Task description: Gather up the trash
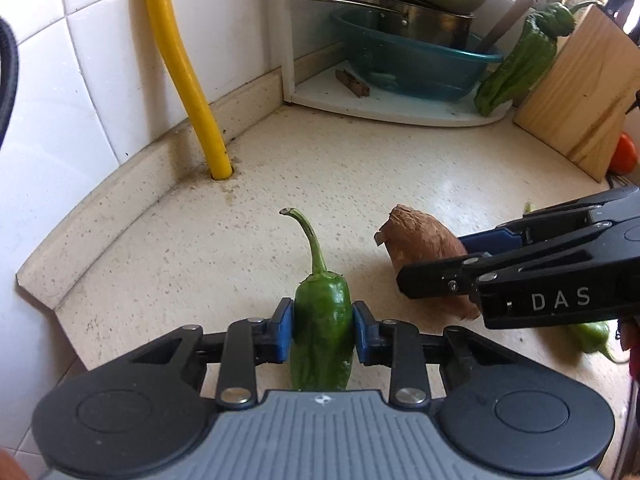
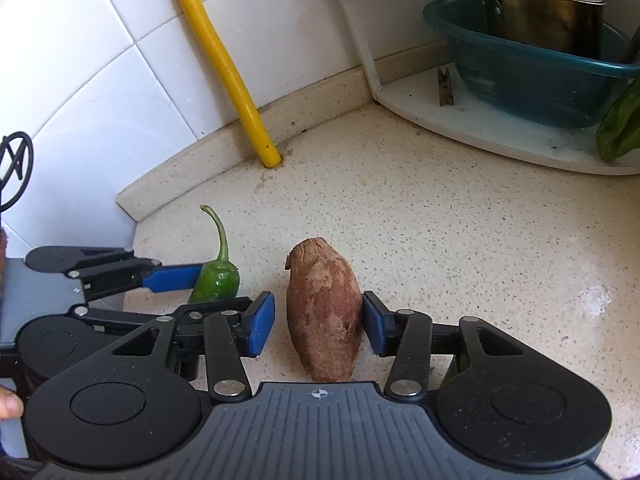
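The left hand-held gripper is clamped on a green pepper, both blue pads pressed against its flanks, the stem pointing forward and away from it; whether the pepper has left the surface cannot be told. The right hand-held gripper straddles a sweet potato lying on the surface between its fingers; the right pad touches the skin while a sliver of gap shows at the left pad, so its jaws stand apart and the grip looks not yet made. The collecting therefore seems to be at an early stage: one item is gripped, a second is about to be, and no bin or bag shows in either view, so carrying and dropping both pieces is still left.

Just right of the left hand-held gripper, part of another green pepper lies under the right one's body. Far ahead of both stands a corner shelf carrying a teal basin with a pot in it, a large pepper leaning beside a wooden block. A yellow hose rises ahead and to the left. The two hand-held grippers sit close side by side, so they could knock each other when lifting.
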A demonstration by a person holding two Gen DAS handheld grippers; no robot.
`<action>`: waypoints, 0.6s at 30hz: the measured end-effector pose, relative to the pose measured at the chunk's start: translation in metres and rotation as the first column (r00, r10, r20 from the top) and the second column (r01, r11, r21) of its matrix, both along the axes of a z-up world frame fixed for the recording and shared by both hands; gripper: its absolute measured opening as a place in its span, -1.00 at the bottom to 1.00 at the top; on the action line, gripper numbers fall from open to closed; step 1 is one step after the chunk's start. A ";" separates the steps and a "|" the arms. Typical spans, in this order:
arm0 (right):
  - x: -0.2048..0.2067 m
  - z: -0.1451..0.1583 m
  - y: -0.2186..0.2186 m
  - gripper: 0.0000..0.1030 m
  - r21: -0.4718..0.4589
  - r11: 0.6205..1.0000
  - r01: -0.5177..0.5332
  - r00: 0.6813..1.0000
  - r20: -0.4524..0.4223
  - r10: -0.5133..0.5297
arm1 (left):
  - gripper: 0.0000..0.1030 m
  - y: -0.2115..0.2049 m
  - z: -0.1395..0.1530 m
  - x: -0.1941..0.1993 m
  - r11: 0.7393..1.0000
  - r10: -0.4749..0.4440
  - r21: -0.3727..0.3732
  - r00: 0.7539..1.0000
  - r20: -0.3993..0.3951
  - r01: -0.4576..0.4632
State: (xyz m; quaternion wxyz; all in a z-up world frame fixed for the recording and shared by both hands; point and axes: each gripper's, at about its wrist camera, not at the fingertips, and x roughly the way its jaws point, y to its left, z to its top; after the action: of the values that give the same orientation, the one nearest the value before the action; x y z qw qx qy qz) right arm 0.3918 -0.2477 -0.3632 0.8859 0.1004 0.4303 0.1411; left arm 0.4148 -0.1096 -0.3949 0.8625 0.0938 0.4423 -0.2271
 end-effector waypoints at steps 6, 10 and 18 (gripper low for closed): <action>-0.011 0.002 0.003 -0.10 0.024 1.000 0.015 1.000 -0.019 -0.014 | -0.44 0.004 0.003 -0.019 0.999 -0.026 -0.025 0.999 -0.025 0.025; -0.022 0.003 0.007 -0.10 0.039 0.999 0.028 0.999 -0.031 -0.027 | -0.44 0.007 0.006 -0.032 0.999 -0.038 -0.039 0.999 -0.035 0.037; -0.051 0.005 0.011 -0.10 0.090 0.994 0.067 0.997 -0.042 -0.063 | -0.44 0.012 0.012 -0.056 0.995 -0.059 -0.078 0.998 -0.035 0.057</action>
State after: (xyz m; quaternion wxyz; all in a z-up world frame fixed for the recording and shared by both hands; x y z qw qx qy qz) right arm 0.3403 -0.2371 -0.3583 0.8759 0.1576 0.4372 0.1299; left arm 0.3591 -0.0977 -0.3831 0.8500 0.0690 0.4465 -0.2707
